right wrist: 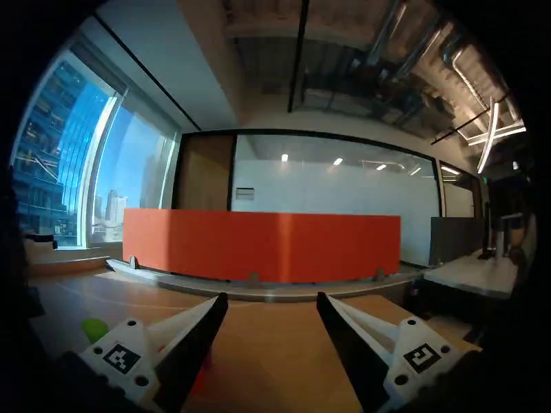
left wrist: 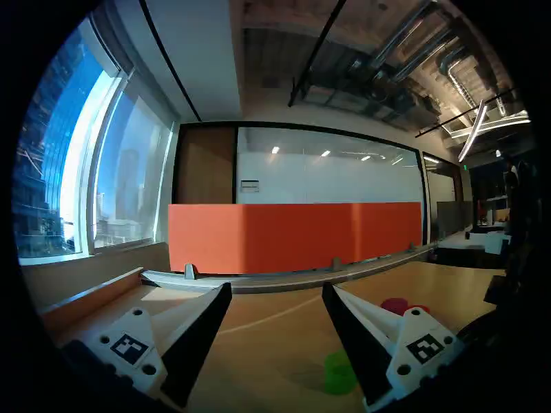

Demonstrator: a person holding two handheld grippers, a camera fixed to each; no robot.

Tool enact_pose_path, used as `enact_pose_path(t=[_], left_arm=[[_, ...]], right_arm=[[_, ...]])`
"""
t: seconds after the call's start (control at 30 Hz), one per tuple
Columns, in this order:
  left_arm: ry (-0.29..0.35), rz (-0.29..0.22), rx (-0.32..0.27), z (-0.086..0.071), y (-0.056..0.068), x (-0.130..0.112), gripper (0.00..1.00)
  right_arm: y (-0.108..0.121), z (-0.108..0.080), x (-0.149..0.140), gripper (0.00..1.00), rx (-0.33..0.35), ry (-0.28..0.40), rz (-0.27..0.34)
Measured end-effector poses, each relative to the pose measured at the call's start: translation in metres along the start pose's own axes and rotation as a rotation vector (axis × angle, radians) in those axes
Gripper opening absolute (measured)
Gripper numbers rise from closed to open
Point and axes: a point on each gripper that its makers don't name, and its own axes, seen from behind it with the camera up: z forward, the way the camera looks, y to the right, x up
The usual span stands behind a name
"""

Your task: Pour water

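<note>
An orange divider (left wrist: 296,237) stood along the far edge of the wooden desk (left wrist: 275,330). Windows (left wrist: 103,186) lined the left, and pipes (left wrist: 413,55) ran overhead.

Wide-spread claw (left wrist: 275,288) over wooden table (left wrist: 275,351), green cup (left wrist: 338,372) just beside one finger

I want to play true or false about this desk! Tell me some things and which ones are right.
1. The left gripper is open and holds nothing. True.
2. The divider behind the desk is blue. False: it is orange.
3. A green cup stands on the wooden table. True.
4. The right gripper is shut on a cup. False: it is open, with nothing between its fingers.
</note>
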Motion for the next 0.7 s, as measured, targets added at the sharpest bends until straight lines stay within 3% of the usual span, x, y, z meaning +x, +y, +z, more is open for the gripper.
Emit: enact_pose_path(t=[0.4,0.7], left_arm=[[-0.002,0.062,0.076,0.008,-0.013,-0.013,0.97],[-0.023,0.094,0.142,0.008,-0.026,-0.038,0.98]], right_arm=[[0.012,-0.001,-0.013,1.0,-0.028,-0.012,0.042],[0.017,-0.002,-0.021,1.0,-0.04,-0.042,0.066]])
